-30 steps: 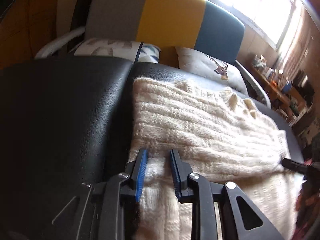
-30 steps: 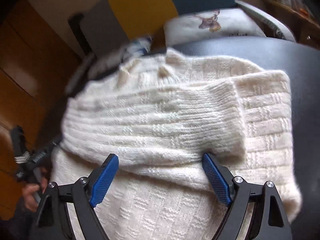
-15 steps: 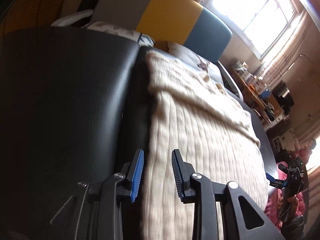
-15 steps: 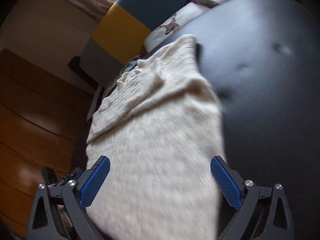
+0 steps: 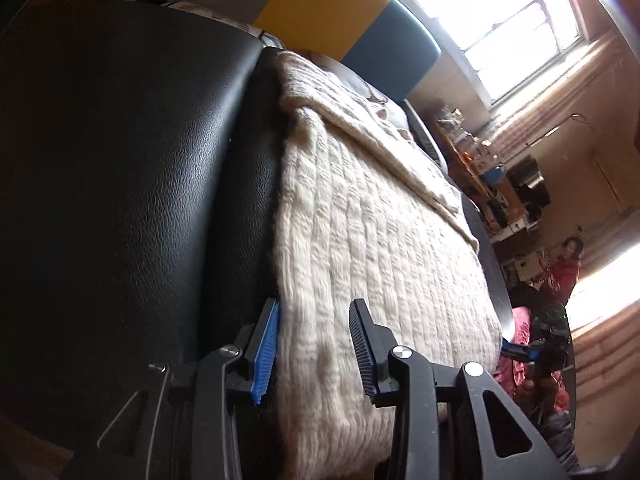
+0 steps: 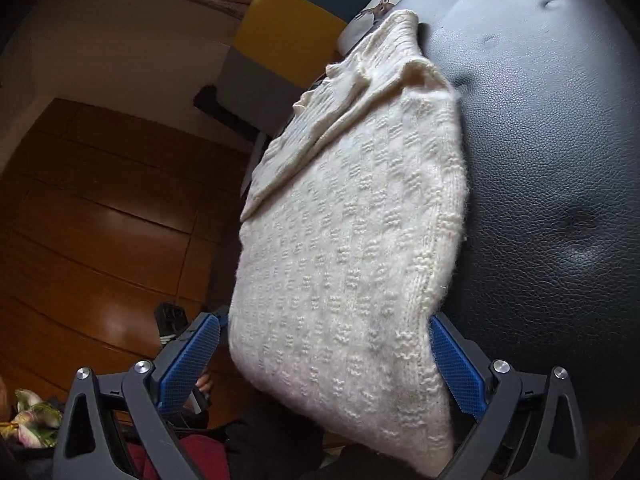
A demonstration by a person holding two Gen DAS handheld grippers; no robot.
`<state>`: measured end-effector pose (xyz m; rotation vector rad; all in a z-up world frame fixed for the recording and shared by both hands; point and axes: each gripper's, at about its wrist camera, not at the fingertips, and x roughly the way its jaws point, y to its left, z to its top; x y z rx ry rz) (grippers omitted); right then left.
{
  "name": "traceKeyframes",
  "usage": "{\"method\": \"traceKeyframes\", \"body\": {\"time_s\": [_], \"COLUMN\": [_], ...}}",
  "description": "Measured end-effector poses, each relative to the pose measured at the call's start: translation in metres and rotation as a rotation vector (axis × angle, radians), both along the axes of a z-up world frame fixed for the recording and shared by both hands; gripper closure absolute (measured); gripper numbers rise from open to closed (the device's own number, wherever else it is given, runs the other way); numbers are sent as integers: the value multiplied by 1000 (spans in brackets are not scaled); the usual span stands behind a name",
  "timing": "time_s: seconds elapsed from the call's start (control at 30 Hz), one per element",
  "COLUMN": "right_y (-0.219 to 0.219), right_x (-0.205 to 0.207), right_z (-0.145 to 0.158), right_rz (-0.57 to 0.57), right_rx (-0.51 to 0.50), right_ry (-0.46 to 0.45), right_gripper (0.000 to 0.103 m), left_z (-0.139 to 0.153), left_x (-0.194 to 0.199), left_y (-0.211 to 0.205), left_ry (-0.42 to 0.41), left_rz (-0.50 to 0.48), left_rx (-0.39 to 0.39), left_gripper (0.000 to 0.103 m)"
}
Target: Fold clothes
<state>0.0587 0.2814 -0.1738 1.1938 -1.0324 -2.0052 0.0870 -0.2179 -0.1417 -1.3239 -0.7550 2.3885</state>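
**Sweater hem between both sets of jaws**

Cream chunky-knit sweater [image 5: 360,240] lies flat on the black leather cushion [image 5: 120,160], one sleeve folded across its upper part. My left gripper [image 5: 314,350] sits at the near left hem corner, jaws spread with knit between them. My right gripper [image 6: 324,364] straddles the near hem, jaws spread wide. Behind: grey, yellow and teal panelled backrest [image 5: 340,12].
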Motion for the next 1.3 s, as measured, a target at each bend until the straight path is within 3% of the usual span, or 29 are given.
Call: {"method": "traceKeyframes", "body": {"time_s": [0.17, 0.3, 0.4, 0.47, 0.53, 0.6, 0.63, 0.67, 0.73, 0.8, 0.87, 1.0, 1.03, 1.07, 1.1, 1.13, 1.23, 1.3], "right_y": [-8, -3, -3, -12, -22, -22, -19, -15, -11, -10, -7, -8, -8, -9, -9, -10, -13, -23], "right_x": [3, 8, 14, 18, 20, 21, 22, 24, 26, 30, 30, 35, 36, 38, 40, 39, 36, 38], "right_z": [5, 1, -1, 4, 9, 9, 8, 8, -1, -6, -9, -11, -10, -10, -9, -8, -4, 2], "right_rz": [34, 43, 22, 36, 63, 32, 10, -12, -4, 0, -7, -10, -12, -14, -16, -23, -44, -52], "right_rx": [79, 49, 45, 120, 203, 220, 240, 262, 272, 279, 260, 255, 259, 264, 269, 280, 315, 373], "right_ry": [-9, -32, 3, 36, 69, 60, 46, 33, -5, -3, 2, 50, 56, 62, 68, 56, 16, 28], "right_gripper": [0, 0, 0, 0, 0, 4, 20, 54, 92, 92, 90, 86, 84, 84, 84, 84, 91, 90], "left_z": [3, 3, 3, 2, 2, -1, -2, -1, 0, 1, 3, 8, 9, 9, 10, 10, 7, 8], "left_x": [8, 11, 4, 0, -4, -8, -9, -10, -11, -12, -13, -13, -13, -12, -11, -11, -9, -6], "left_y": [7, 14, 17, 20, 22, 23, 24, 25, 29, 34, 39, 52, 54, 56, 57, 57, 51, 47], "left_ry": [14, 20, -2, -16, -31, -61, -67, -69, -73, -66, -53, -50, -49, -50, -50, -46, -42, -39], "left_rz": [-61, -79, -76, -73, -71, -60, -57, -55, -47, -36, -39, -60, -57, -51, -46, -49, -42, -46], "left_rx": [-43, -29, -8, 6, 20, 28, 21, 10, -20, -41, -41, -118, -154, -195, -237, -231, -185, -177], "left_gripper": [65, 63, 63, 64, 69, 76, 77, 76, 76, 73, 57, 54, 57, 73, 82, 92, 95, 96]}}
